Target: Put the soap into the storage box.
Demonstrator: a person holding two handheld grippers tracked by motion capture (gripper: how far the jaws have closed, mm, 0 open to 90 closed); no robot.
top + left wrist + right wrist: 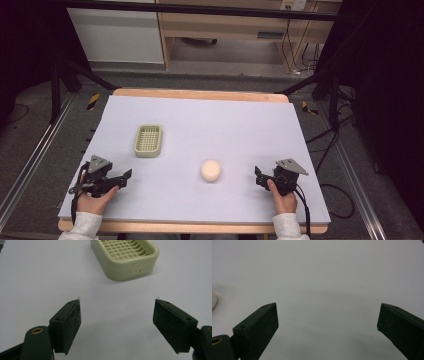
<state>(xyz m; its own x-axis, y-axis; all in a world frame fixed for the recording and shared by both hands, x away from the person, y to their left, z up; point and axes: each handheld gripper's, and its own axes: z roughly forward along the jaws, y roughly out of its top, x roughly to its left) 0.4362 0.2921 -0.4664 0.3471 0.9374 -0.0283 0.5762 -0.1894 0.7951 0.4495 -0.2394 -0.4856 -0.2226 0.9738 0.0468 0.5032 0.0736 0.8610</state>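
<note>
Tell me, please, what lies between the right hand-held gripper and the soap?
Nothing: in the high view, bare table mat separates the right hand-held gripper from the soap.

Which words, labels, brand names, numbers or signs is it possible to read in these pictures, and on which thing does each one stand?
No text can be read.
Soap dish: no lettering visible.
Soap bar: plain, no stamp to make out.
Left gripper and right gripper: black pads without marks.
Label on the wooden furniture behind the table: too small and blurred to read.
</note>
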